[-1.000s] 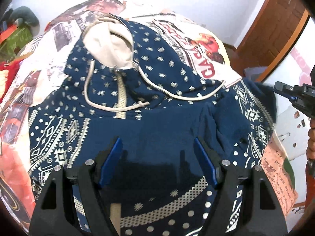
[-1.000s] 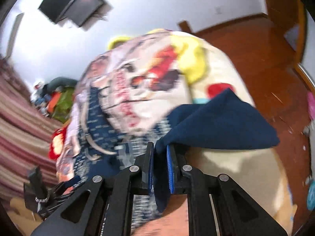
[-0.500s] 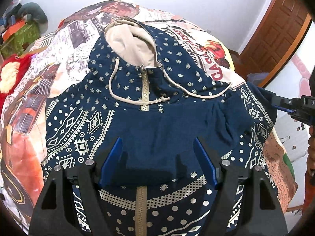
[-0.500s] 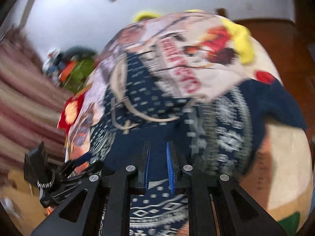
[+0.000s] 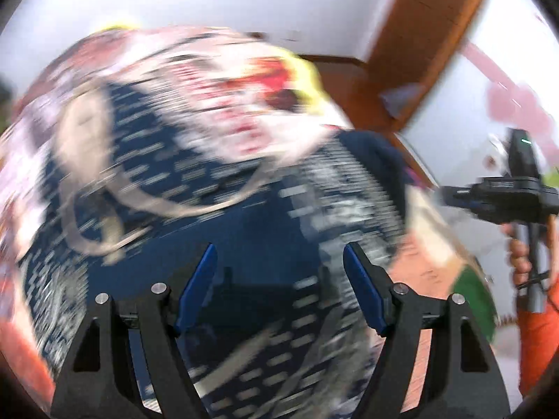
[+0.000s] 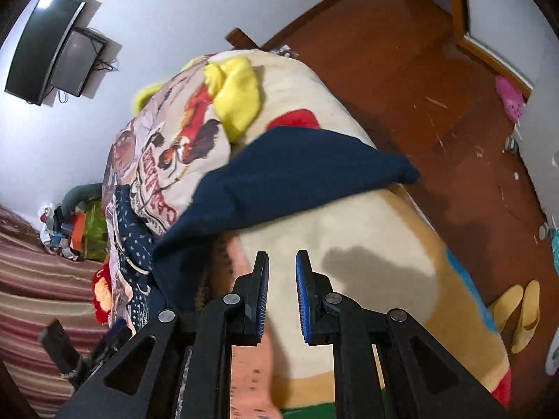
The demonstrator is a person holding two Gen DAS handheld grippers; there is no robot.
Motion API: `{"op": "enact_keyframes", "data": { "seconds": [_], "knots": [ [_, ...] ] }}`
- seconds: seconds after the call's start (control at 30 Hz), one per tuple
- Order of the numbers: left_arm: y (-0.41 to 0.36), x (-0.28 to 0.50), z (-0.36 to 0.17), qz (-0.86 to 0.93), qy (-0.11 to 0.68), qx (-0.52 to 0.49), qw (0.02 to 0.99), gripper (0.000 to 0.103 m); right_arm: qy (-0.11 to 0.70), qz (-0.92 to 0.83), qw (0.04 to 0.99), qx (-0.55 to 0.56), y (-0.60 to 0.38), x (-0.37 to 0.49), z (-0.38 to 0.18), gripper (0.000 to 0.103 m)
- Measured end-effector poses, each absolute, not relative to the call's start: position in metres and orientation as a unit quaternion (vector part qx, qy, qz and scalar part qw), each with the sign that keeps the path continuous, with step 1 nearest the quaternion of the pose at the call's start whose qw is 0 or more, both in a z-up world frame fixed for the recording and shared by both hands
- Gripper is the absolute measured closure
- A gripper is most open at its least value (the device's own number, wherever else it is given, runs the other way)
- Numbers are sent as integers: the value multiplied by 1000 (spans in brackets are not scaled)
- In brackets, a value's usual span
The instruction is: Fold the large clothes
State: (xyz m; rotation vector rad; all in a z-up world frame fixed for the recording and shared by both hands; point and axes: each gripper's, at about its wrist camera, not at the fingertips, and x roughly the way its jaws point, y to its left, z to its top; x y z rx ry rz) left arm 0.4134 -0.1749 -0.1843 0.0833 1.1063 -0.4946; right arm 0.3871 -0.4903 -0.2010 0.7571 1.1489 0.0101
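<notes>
A navy hoodie point(image 5: 216, 188) with white patterns, cream hood and drawstrings lies spread on the bed; the left wrist view is blurred by motion. My left gripper point(image 5: 279, 258) is open and empty above its front. In the right wrist view the hoodie's plain navy sleeve point(image 6: 297, 174) lies across the blanket toward the bed's edge. My right gripper point(image 6: 282, 262) is open, with a narrow gap, empty, just short of the sleeve. It also shows in the left wrist view point(image 5: 454, 197) at the right.
A printed blanket point(image 6: 367, 244) covers the bed, with a yellow cloth point(image 6: 237, 94) at its far end. Wooden floor point(image 6: 419, 87) lies to the right, with yellow slippers point(image 6: 520, 310). A television point(image 6: 45, 42) hangs on the wall.
My right gripper has let go of the sleeve and pulled back to the bed's right edge; the sleeve now lies loose. My left gripper is swinging right, blurring its view.
</notes>
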Motion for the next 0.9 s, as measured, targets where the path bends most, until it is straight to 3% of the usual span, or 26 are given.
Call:
{"op": "enact_keyframes", "data": {
  "seconds": [0.27,0.33,0.37,0.4,0.43,0.47,0.63,0.9],
  "knots": [
    [-298,455,-215,-255,534,107,799,30,560,33,748,354,-496,390,-233,91],
    [-316,464,-224,-240,531,137,801,42,564,43,746,352,-495,390,-237,91],
    [-328,470,-229,-230,525,165,803,56,567,49,744,350,-493,390,-238,91],
    [-335,472,-233,-224,519,187,804,78,568,51,743,350,-492,392,-239,91],
    [-341,473,-236,-220,511,207,805,92,569,53,742,350,-491,394,-241,91],
    [-344,474,-238,-214,499,221,810,98,568,54,742,352,-491,394,-241,91],
    [-320,466,-200,-231,466,154,840,99,557,63,737,378,-488,412,-245,91],
    [-266,431,-136,-248,417,139,863,99,532,57,752,386,-466,448,-239,91]
  ]
}}
